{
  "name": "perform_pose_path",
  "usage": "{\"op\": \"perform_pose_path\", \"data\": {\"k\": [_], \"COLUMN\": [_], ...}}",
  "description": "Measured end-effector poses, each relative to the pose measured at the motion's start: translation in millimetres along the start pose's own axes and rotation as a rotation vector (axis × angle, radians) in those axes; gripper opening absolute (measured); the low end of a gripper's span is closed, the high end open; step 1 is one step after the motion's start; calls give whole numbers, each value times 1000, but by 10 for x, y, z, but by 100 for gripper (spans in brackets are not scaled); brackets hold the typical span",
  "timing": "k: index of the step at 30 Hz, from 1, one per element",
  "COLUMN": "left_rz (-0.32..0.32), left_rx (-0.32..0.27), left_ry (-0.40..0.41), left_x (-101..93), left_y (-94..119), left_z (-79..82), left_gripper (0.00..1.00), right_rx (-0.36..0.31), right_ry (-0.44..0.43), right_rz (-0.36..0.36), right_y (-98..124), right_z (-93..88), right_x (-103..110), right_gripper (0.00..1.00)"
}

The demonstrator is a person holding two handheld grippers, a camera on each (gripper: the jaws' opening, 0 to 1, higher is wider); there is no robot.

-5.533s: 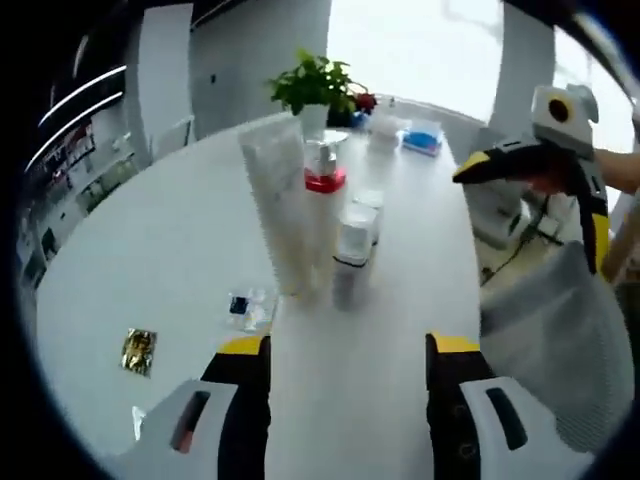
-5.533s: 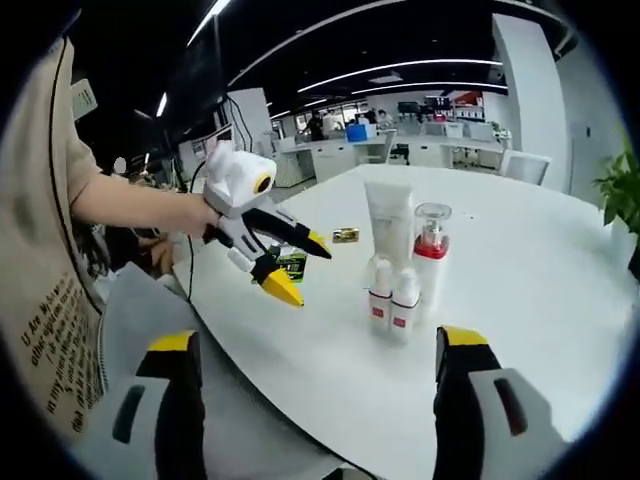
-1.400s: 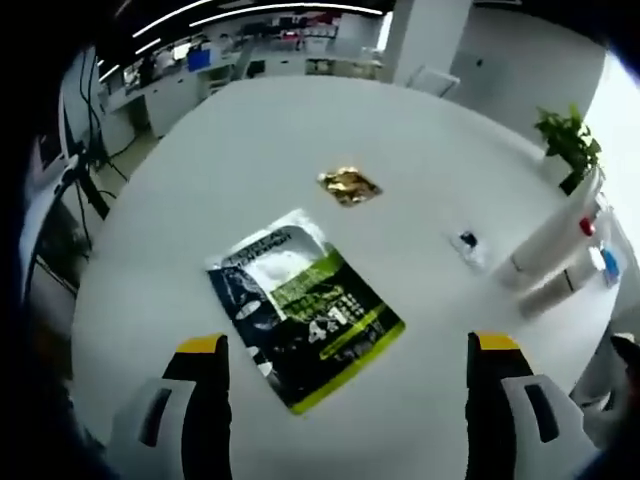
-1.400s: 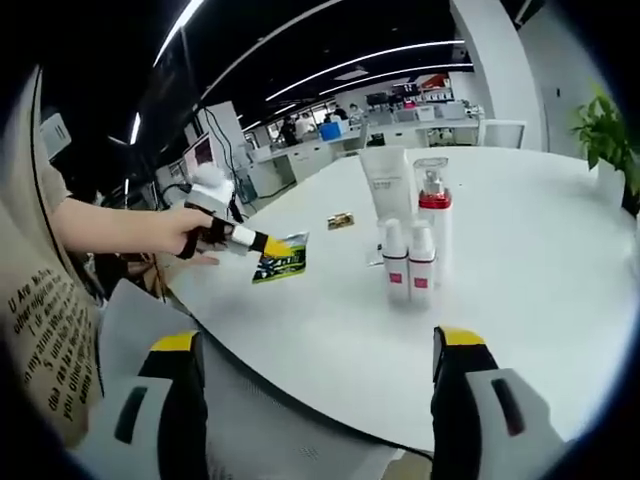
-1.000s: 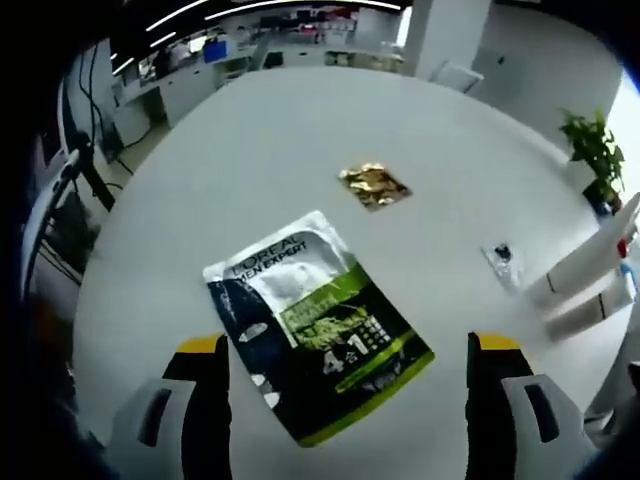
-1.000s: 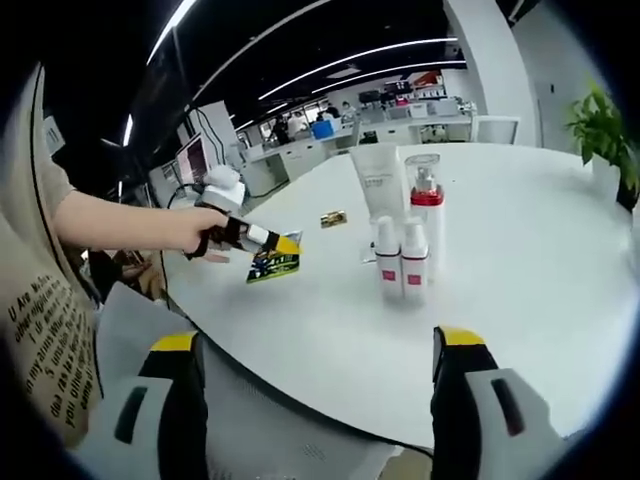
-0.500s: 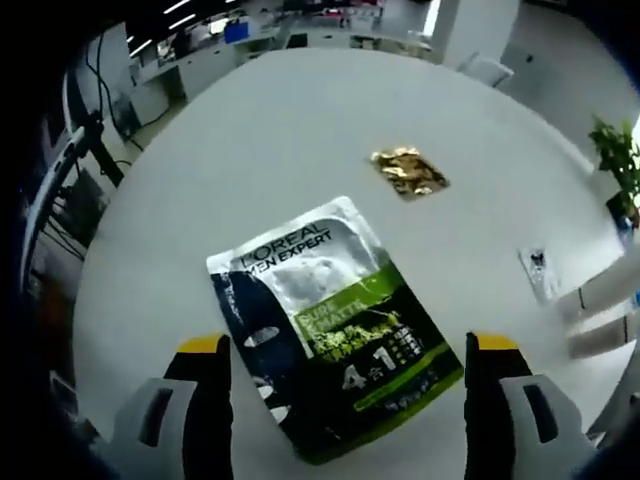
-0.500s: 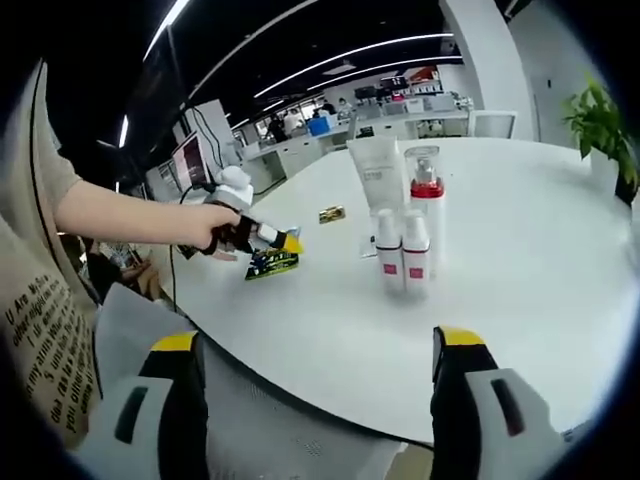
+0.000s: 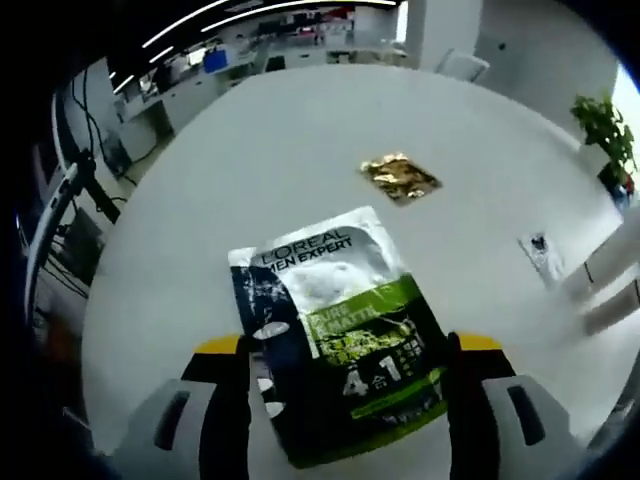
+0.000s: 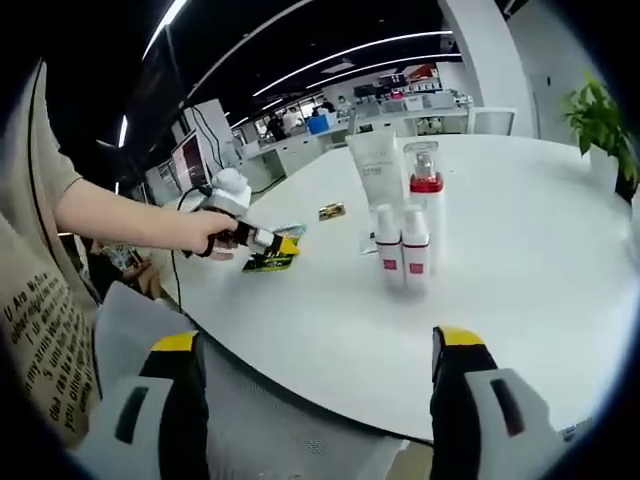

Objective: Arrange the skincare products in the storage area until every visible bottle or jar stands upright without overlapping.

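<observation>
A black, green and silver face-mask sachet [image 9: 340, 345] lies flat on the white table [image 9: 250, 170]. My left gripper [image 9: 348, 345] is open low over it, one yellow-tipped jaw on each side of the sachet's near end. In the right gripper view the left gripper [image 10: 285, 245] is held by a hand over the sachet [image 10: 268, 261]. A white tube [image 10: 378, 165], a pump bottle with a red collar [image 10: 427, 205] and two small white bottles with red labels [image 10: 401, 252] stand upright together. My right gripper [image 10: 316, 342] hangs open off the table's near edge.
A gold foil sachet [image 9: 398, 177] and a small clear sachet [image 9: 541, 256] lie beyond the big sachet. The bottles show blurred at the right edge [image 9: 610, 290]. A potted plant [image 10: 600, 120] stands at the far right. A person's sleeve and arm [image 10: 120, 220] fill the left.
The left gripper has dropped closer to the big sachet, and its jaws have come in a little around it. The right gripper has stayed put.
</observation>
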State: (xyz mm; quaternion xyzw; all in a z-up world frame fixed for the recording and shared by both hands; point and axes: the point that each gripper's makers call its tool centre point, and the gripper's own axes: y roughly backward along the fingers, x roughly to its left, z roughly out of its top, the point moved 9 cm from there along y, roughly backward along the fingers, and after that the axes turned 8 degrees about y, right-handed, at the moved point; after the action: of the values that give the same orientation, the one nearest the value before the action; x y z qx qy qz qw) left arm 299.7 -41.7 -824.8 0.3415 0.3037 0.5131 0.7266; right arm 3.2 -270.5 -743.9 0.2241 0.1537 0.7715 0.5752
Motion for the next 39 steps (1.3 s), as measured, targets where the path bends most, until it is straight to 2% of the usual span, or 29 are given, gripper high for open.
{"op": "perform_pose_path", "data": {"k": [3,7,10,11,13,18,20,24,29,39], "left_rz": [-27,-32,-44,-59,-131,-168,-160,-187,-241,-345], "left_rx": [-21,-17,-35,-48,-71,-63,-62,-38,-37,-56], "left_ry": [-30,-43,-59,-82,-163,-211,-221,-179,-114,-92], "left_x": [7,17,8,1,-66,-196,-221,-230,-257,-376], "left_y": [17,-4,0,-2,-9,11,10,56,164,464], "left_z": [-2,5,-11,-11,-15,-46,-45,-44,-60,-176], "left_gripper": [68,67,65,62,52,27,22,16,8,7], "right_rx": [1,-1,-3,-3,-3,0,0,-7,-22,-43], "right_ry": [3,5,8,8,7,6,10,14,13,38], "right_rz": [3,5,5,5,5,1,0,-5,-10,11], "right_y": [-6,-11,-13,-11,-6,15,25,53,75,94], "right_z": [5,14,29,31,31,20,19,44,65,117], "right_x": [5,10,20,22,30,47,53,62,68,162], "right_gripper": [94,93,93,93,93,93,93,93,93,92]}}
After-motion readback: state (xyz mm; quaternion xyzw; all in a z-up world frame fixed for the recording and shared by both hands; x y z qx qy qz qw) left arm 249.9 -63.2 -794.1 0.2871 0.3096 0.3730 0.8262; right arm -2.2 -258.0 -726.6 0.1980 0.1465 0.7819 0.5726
